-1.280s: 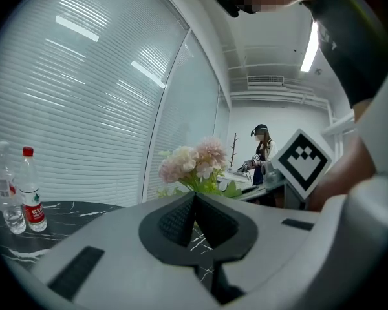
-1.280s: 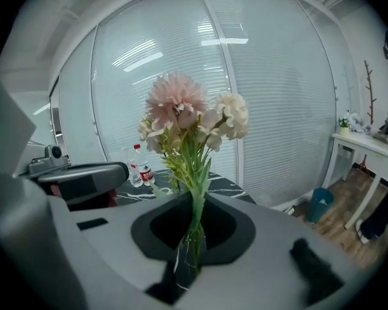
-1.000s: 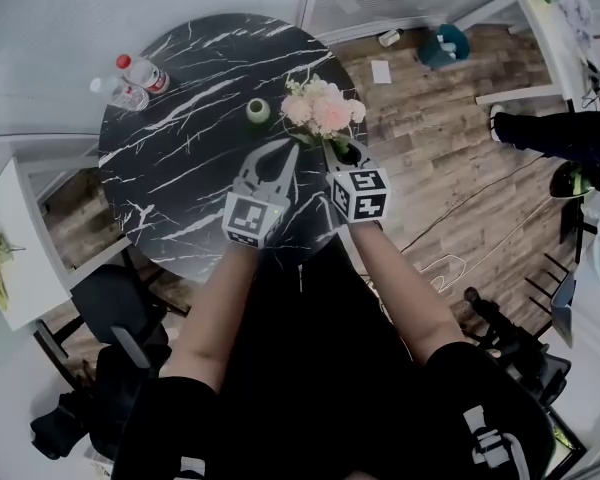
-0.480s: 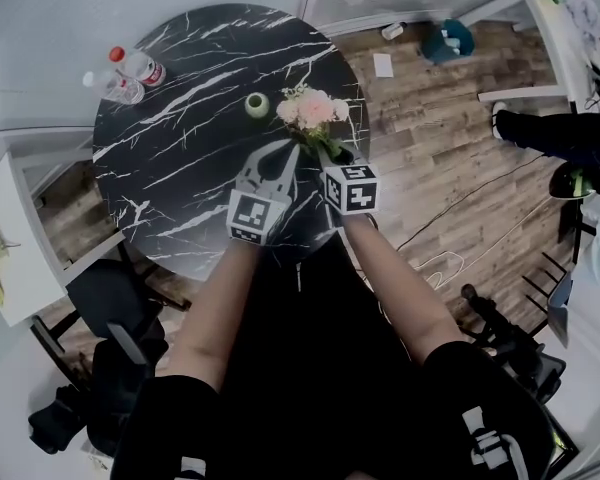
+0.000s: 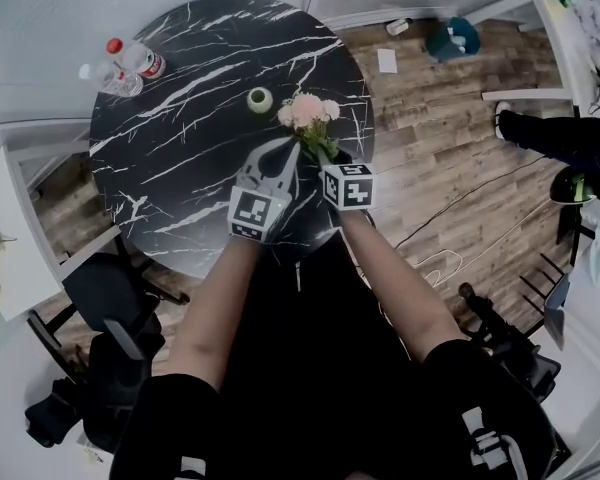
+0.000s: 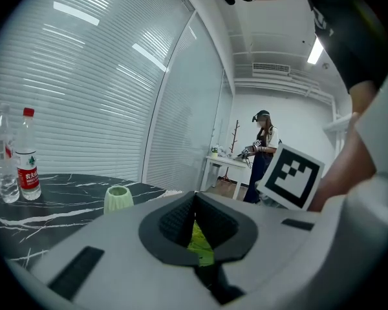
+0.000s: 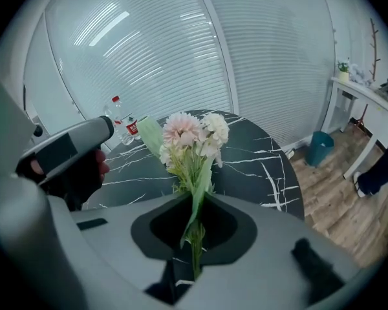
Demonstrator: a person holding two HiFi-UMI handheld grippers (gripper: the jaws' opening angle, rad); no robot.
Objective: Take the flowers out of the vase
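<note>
In the head view a bunch of pale pink flowers (image 5: 307,114) with green stems hangs over the right side of the round black marble table (image 5: 180,148). My right gripper (image 5: 326,156) is shut on the stems; the right gripper view shows them pinched between the jaws (image 7: 195,202) with the blooms (image 7: 191,134) above. The small light-green vase (image 5: 259,99) stands apart to the left, with nothing in it, and also shows in the left gripper view (image 6: 118,199). My left gripper (image 5: 291,148) hovers just left of the stems, jaws together (image 6: 194,197); a yellow-green scrap shows behind its tips.
Two water bottles (image 5: 128,60) stand at the table's far left edge. A black chair (image 5: 105,298) sits at the near left. A teal bin (image 5: 448,40) and white tables line the wooden floor; a person's legs (image 5: 555,133) are at the right.
Both grippers have sunk toward the table, the right one further, carrying the flowers down with it. The vase has stayed in place.
</note>
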